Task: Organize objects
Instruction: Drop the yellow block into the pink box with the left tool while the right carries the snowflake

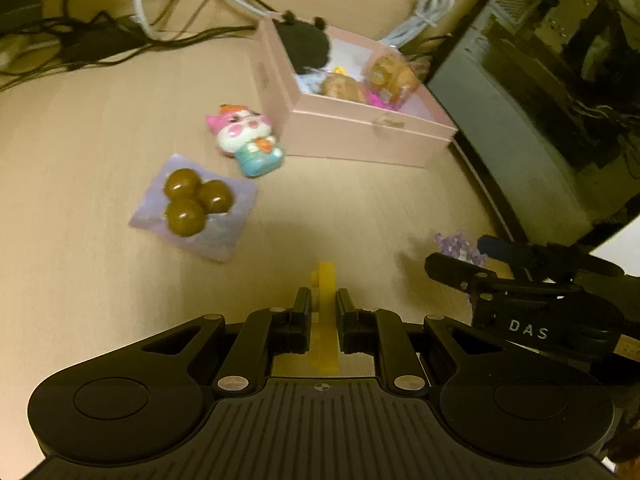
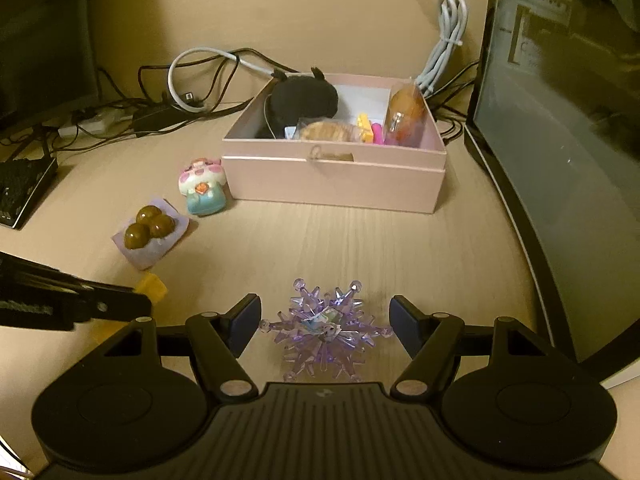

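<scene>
The pink box point(image 2: 334, 178) ahead of both claws already holds several toys. The left claw point(image 1: 324, 300) pinches a yellow block point(image 1: 325, 280); the right claw point(image 2: 325, 318), spread, straddles the purple crystal star point(image 2: 326, 330). The chocolates point(image 2: 149, 222) and the cat figure point(image 2: 202, 186) wait on the worktop point(image 2: 360, 240).

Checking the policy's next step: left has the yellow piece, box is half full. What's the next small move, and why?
Probably carry the left gripper forward and up toward the pink box, then release over it. Its jaws are shut on the yellow piece, the box is open with toys already inside, and the path past the brown-ball packet looks clear. The right gripper stands open around the purple crystal star, not gripping.
</scene>
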`<state>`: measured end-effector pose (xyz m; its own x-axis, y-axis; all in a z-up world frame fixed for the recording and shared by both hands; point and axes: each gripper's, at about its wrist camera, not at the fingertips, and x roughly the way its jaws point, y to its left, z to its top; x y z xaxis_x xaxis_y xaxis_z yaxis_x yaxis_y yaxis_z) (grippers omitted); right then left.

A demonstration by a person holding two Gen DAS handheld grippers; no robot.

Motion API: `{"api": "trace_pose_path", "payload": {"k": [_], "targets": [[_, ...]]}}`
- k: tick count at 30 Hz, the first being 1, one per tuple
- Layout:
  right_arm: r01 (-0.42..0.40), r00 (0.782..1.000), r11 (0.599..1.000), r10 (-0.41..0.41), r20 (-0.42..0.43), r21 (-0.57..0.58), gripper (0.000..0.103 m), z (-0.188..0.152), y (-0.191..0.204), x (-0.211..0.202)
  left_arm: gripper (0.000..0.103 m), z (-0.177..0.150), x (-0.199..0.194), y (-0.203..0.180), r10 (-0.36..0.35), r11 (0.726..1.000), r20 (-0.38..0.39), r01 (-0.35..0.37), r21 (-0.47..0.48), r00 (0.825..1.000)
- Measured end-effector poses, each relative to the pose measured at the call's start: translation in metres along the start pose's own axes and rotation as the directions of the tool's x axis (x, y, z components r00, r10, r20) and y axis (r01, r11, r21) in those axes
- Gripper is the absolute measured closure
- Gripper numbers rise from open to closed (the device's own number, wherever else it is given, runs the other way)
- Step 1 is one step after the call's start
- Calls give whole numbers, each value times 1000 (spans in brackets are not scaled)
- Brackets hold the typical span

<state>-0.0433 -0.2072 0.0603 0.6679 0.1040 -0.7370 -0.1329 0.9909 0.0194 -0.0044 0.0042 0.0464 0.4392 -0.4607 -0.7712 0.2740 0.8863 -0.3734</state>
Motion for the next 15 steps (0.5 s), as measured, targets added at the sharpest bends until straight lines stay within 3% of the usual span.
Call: {"api": "trace_pose_path", "payload": {"k": [2, 9, 15], "targets": [[5, 1000, 1000, -5, 26, -10, 32, 2, 2, -8, 88, 4, 1, -4, -6, 999, 4, 6, 34, 1000], [5, 999, 1000, -5, 32, 5, 32, 8, -1, -17, 88, 18, 9, -8, -42, 999, 36, 41, 14, 999], [5, 999, 1000, -5, 38, 22, 32, 4, -13, -26, 88, 46, -1, -22, -64, 997, 112, 59, 49, 992]]}}
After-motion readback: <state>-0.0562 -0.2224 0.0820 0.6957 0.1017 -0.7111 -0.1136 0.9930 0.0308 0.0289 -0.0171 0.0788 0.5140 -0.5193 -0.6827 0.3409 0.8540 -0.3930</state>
